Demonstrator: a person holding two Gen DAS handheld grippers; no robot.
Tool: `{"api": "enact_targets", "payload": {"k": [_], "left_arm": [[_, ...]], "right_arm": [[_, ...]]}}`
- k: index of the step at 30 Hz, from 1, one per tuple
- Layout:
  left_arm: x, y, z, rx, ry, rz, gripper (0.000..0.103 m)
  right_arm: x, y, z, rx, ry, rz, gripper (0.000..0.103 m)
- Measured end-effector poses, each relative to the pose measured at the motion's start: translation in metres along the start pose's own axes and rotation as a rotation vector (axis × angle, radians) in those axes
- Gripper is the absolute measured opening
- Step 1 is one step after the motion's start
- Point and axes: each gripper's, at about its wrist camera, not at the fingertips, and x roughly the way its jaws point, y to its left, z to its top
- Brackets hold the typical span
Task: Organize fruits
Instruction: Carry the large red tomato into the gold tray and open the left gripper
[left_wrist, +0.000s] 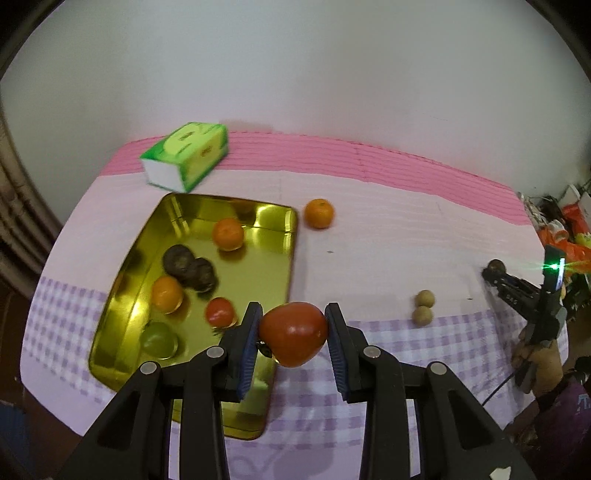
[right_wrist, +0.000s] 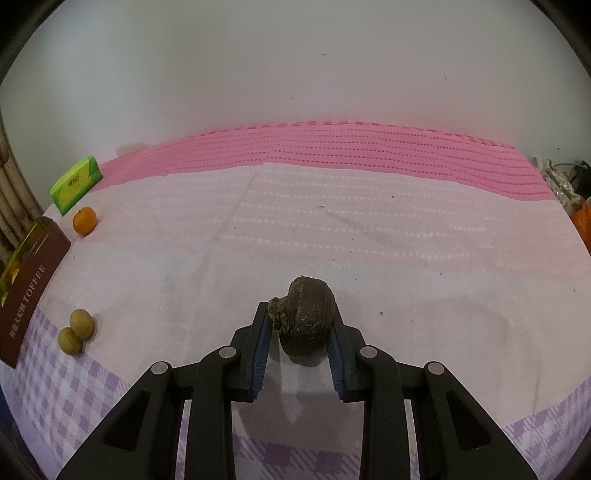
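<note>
plain white wall (right_wrist: 295, 74) behind table; pink-lilac cloth (right_wrist: 369, 229) (checked near edge).

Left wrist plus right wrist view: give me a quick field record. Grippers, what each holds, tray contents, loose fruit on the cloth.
left gripper: shut on red tomato, held above the near edge of the gold tray
right gripper: shut on dark wrinkled fruit, at the tablecloth
in tray: two oranges, two dark wrinkled fruits, small red tomato, green fruit
loose on cloth: orange right of the tray, two longans
other: green tissue pack behind the tray
</note>
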Motion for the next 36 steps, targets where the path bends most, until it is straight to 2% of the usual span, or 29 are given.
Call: {"api": "enact_targets", "payload": {"k": [21,28,36], "left_arm": [[0.030,0.099,-0.011,-0.163,0.044,0.080,0.031],[0.047,0.096,-0.019,-0.152,0.087,0.069,0.031],[0.051,0.092,-0.022,-0.137,0.099,0.070,0.031]], "right_arm": [[0.001,0.001,0.000,-0.009,0.001,-0.007,0.029],[0.000,-0.001,0.000,-0.007,0.001,-0.003,0.029],[0.000,-0.001,0.000,-0.007,0.000,-0.002,0.029]]}}
